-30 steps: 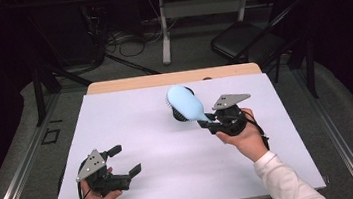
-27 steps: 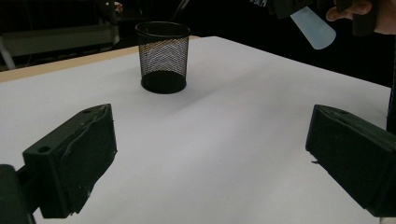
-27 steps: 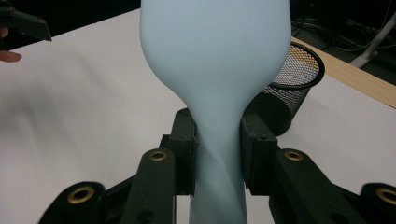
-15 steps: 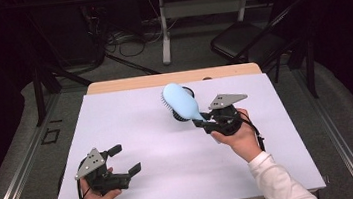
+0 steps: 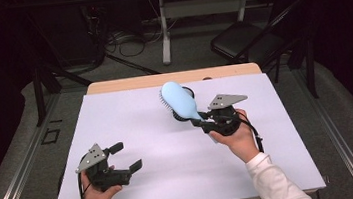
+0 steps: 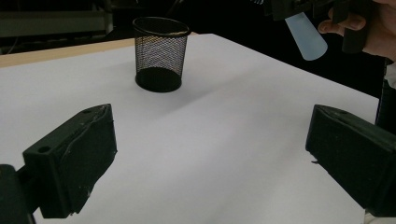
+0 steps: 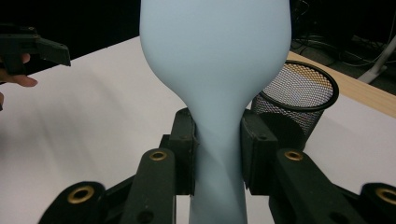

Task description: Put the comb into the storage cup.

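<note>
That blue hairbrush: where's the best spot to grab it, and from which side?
By the narrow handle just below the head. The hairbrush widens into a broad, rounded paddle, too wide and smooth for the jaws, while the slim neck fits between them. The right gripper is already clamped there, one pad on each side of the handle, coming from the handle end so the head points away, toward the mesh cup.

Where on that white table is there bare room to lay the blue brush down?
Bare: the wide white tabletop between the left gripper and the black mesh cup. Crowded: around that cup, where the right gripper holds the light-blue plastic hairbrush.
</note>
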### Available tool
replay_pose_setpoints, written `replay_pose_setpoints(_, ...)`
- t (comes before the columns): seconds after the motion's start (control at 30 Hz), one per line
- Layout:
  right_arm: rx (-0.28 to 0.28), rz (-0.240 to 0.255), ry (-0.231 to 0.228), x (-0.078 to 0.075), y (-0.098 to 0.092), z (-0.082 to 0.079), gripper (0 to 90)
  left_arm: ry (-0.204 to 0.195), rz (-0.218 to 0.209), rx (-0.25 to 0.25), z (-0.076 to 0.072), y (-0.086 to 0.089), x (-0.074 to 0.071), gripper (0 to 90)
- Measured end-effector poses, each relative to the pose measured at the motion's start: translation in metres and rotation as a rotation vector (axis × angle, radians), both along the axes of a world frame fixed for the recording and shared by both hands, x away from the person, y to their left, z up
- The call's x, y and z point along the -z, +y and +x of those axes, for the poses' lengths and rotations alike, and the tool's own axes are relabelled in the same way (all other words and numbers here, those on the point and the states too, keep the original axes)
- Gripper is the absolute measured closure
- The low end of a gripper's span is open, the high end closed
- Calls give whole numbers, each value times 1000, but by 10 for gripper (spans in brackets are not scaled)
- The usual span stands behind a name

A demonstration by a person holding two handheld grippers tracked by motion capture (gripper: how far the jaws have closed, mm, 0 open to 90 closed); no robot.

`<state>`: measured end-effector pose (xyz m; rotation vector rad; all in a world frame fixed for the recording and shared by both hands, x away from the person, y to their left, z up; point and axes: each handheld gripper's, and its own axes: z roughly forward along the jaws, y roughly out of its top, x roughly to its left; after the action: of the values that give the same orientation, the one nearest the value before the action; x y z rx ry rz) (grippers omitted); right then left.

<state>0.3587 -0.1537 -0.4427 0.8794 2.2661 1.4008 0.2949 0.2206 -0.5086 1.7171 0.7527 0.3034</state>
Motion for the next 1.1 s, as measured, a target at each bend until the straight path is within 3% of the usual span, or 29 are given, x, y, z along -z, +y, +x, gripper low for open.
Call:
replay_pose_setpoints(0.37,8,40,-20,1,0,-1,697,5,-6,-11,2,2,-1,17)
replay_pose_setpoints(0.77,16,49,-32,2,-1,-3,698,6,-30,-34,4,3,-5,17)
replay_pose_setpoints(1.1,16,46,-44,4,2,-5,697,24,-35,-3,11,-7,-14,18)
